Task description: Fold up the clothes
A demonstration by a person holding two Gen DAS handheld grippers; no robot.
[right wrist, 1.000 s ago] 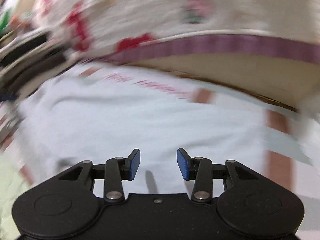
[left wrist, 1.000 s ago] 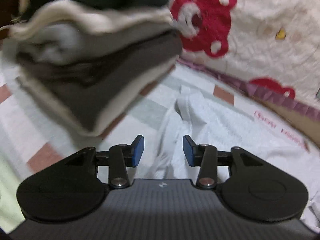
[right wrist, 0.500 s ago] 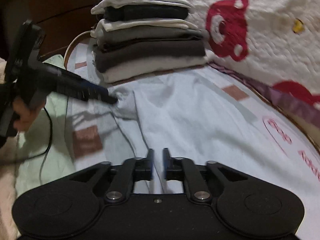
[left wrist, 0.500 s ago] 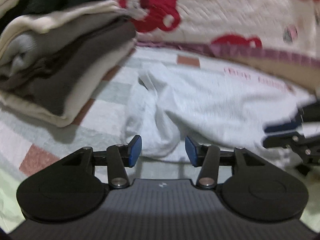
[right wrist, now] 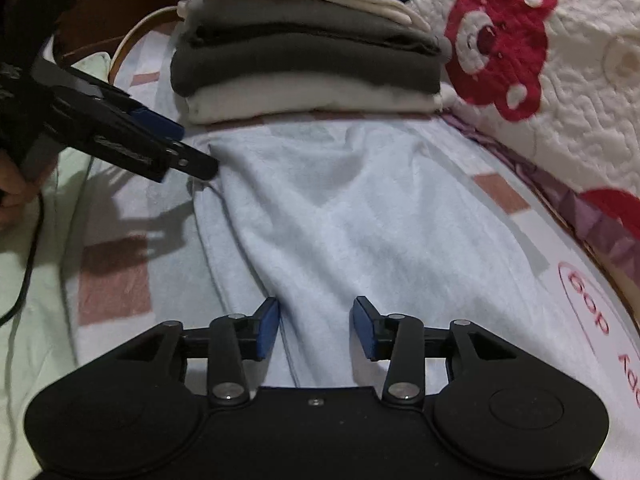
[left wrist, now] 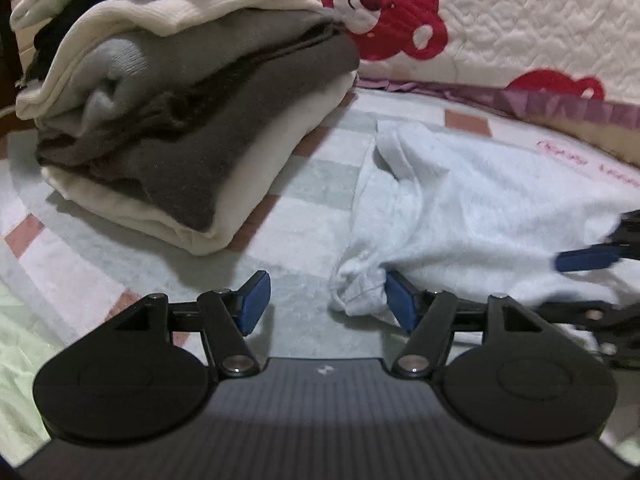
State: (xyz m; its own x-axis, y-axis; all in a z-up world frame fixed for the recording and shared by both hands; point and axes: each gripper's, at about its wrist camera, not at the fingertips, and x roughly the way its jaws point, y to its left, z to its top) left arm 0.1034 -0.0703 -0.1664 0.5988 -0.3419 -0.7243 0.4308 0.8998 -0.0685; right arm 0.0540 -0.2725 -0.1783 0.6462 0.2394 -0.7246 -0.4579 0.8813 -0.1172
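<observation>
A white T-shirt (right wrist: 340, 220) with pink lettering lies spread on the checked bed sheet (left wrist: 320, 184). My left gripper (left wrist: 328, 300) is open low over the sheet. A bunched corner of the shirt (left wrist: 356, 292) lies between its fingers, against the right pad. The right wrist view shows that gripper (right wrist: 192, 150) at the shirt's far left edge. My right gripper (right wrist: 316, 328) is open just above a long fold in the shirt, with nothing gripped. Its blue-padded fingers (left wrist: 584, 260) show at the right edge of the left wrist view.
A tall stack of folded clothes (right wrist: 304, 52), cream, grey and dark brown, stands on the sheet just beyond the shirt. A quilt with red bears (right wrist: 500, 40) rises along the right side. A hand (right wrist: 12, 192) and a black cable (right wrist: 24, 280) are at the left.
My right gripper has gone from shut to open over the shirt. My left gripper has opened wider and come down onto the shirt's corner.
</observation>
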